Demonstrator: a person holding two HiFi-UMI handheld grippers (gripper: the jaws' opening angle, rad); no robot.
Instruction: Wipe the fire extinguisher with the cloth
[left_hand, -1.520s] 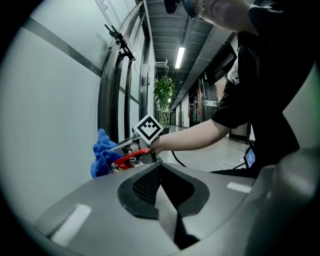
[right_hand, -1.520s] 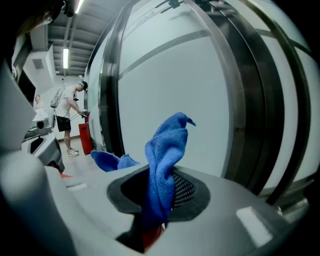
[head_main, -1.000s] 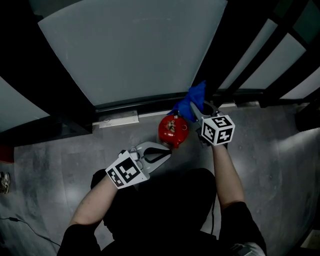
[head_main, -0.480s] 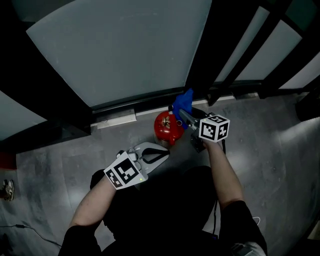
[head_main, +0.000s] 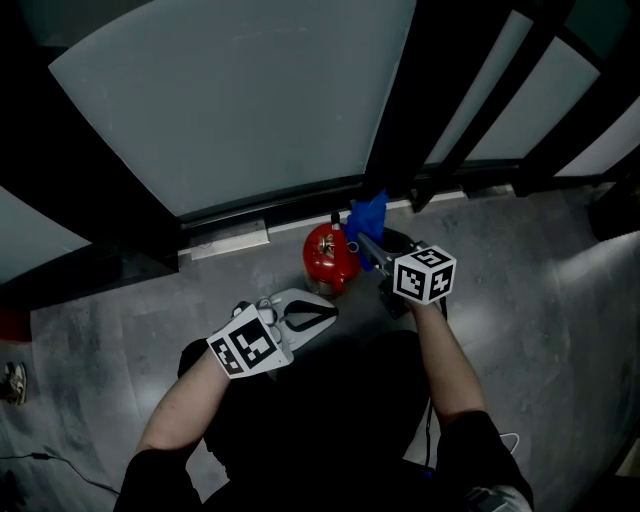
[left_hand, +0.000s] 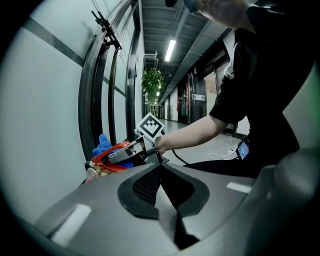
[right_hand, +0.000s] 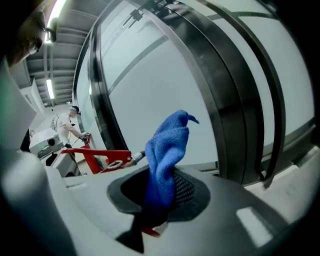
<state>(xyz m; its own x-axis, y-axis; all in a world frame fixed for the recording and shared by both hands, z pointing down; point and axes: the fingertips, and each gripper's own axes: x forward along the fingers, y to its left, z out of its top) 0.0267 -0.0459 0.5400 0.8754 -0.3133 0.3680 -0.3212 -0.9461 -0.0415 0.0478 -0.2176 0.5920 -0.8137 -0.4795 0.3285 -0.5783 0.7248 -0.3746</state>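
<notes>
- A grey floor (head_main: 110, 300) lies below a curved glass wall (head_main: 230, 100) with black frames (head_main: 400, 130); the wall fills the upper half of the head view
- The red fire extinguisher (head_main: 326, 258) stands on the floor at the foot of the wall, near the frame's centre
- The right gripper (head_main: 366, 238), just right of the extinguisher, has its fingers closed on the blue cloth (head_main: 367, 213); the cloth sticks up past the tips beside the extinguisher's top; whether they touch cannot be told
- The left gripper (head_main: 330, 311), just below the extinguisher, has its fingers pressed together with nothing between them; it points up and right
</notes>
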